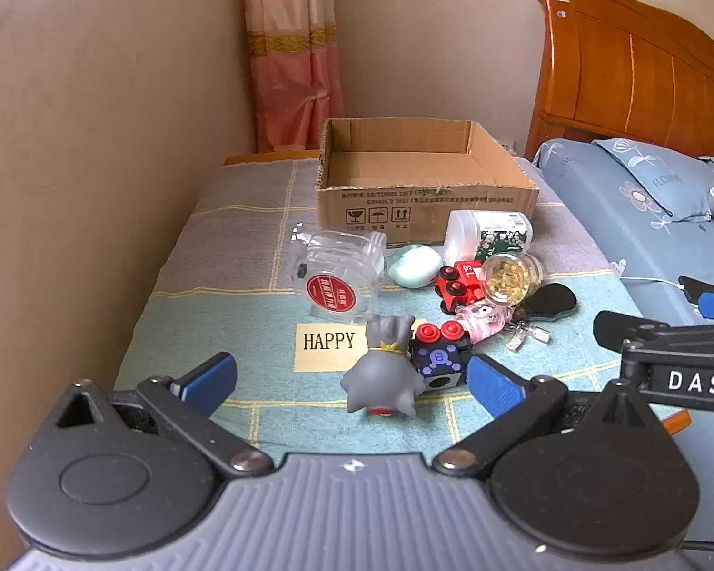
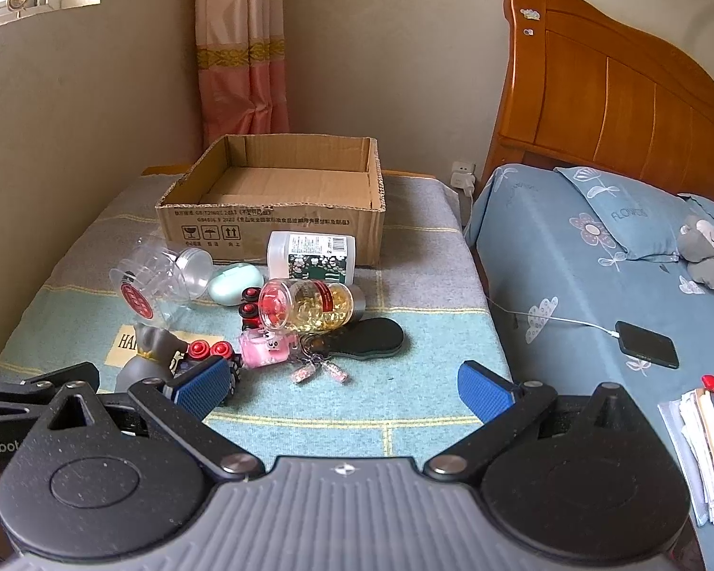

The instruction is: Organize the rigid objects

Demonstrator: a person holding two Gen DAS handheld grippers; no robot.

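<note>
We worked at a table covered in a checked cloth, pushed against a blue-sheeted bed with a wooden headboard. One cardboard box sat empty at the far end. Before it lay a clutter: one clear jar on its side, one white bottle, one capsule jar, one mint case, one pink bottle and one grey figurine touching a dark cube. Our left gripper and right gripper both hovered fully spread, holding nothing; the figurine stood between the left one's fingers.
</note>
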